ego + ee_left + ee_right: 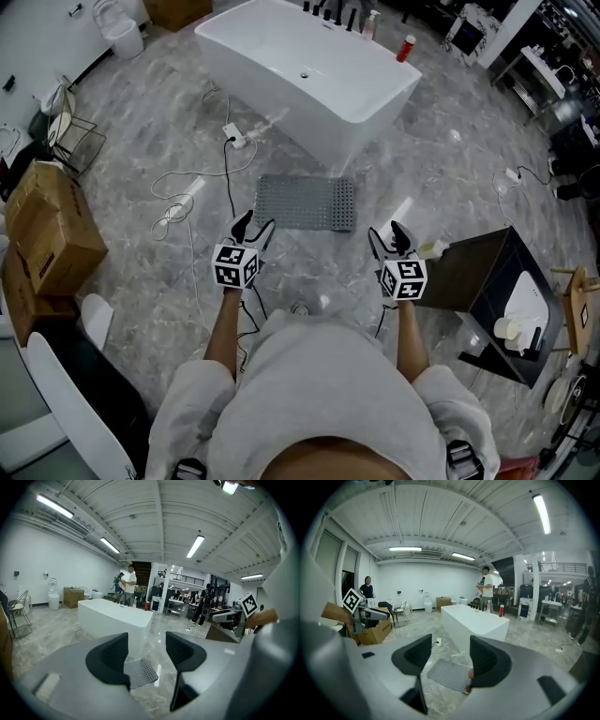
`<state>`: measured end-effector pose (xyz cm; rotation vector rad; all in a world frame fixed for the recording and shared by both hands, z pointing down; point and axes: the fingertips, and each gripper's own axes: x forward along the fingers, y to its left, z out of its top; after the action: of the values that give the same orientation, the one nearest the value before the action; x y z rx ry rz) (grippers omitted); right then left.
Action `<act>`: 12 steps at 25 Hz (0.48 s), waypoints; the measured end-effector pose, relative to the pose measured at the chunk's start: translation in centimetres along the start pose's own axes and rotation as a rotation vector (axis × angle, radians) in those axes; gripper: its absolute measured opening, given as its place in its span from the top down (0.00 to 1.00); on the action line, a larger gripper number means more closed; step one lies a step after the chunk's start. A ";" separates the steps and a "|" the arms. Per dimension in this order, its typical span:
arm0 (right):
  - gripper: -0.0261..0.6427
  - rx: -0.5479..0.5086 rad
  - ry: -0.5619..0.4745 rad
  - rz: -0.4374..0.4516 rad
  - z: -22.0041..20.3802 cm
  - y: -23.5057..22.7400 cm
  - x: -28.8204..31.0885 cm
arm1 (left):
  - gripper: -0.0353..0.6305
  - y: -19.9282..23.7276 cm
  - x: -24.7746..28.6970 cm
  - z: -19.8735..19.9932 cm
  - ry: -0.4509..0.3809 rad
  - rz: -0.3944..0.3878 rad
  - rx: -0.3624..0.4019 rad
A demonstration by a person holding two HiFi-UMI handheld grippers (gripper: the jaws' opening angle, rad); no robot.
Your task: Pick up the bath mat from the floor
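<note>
Grey bath mat [307,202] lies flat on the floor [141,159] by the bathtub [309,70] in the head view, with the left tool [253,225] and right tool [389,234] short of it. Each gripper view shows jaws spread and empty, so this is the approach step; next, probably lowering to pinch the near edge.

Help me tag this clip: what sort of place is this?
Likely a bathroom-fixture showroom or workshop hall: a freestanding white bathtub on an open marble floor, cardboard boxes nearby, strip lights under a ribbed ceiling.
</note>
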<state>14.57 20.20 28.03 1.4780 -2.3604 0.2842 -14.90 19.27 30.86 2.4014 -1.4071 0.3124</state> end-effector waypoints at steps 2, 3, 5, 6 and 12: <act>0.60 0.003 0.010 -0.001 -0.3 0.3 0.1 | 0.56 0.3 0.0 -0.2 0.008 -0.004 -0.002; 0.60 0.003 0.013 -0.002 -0.4 0.4 0.2 | 0.56 0.4 0.0 -0.3 0.011 -0.007 -0.002; 0.60 0.004 0.019 -0.003 -0.6 0.5 0.2 | 0.56 0.4 0.2 -0.4 0.015 -0.013 0.000; 0.60 0.005 0.023 -0.003 -0.8 0.5 0.2 | 0.56 0.3 0.3 -0.5 0.017 -0.016 0.000; 0.60 0.017 0.039 -0.004 -1.7 0.6 0.4 | 0.56 0.3 0.5 -1.3 0.032 -0.021 -0.003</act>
<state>14.14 20.67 29.77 1.4713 -2.3299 0.3300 -14.94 19.21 32.30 2.3968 -1.3664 0.3417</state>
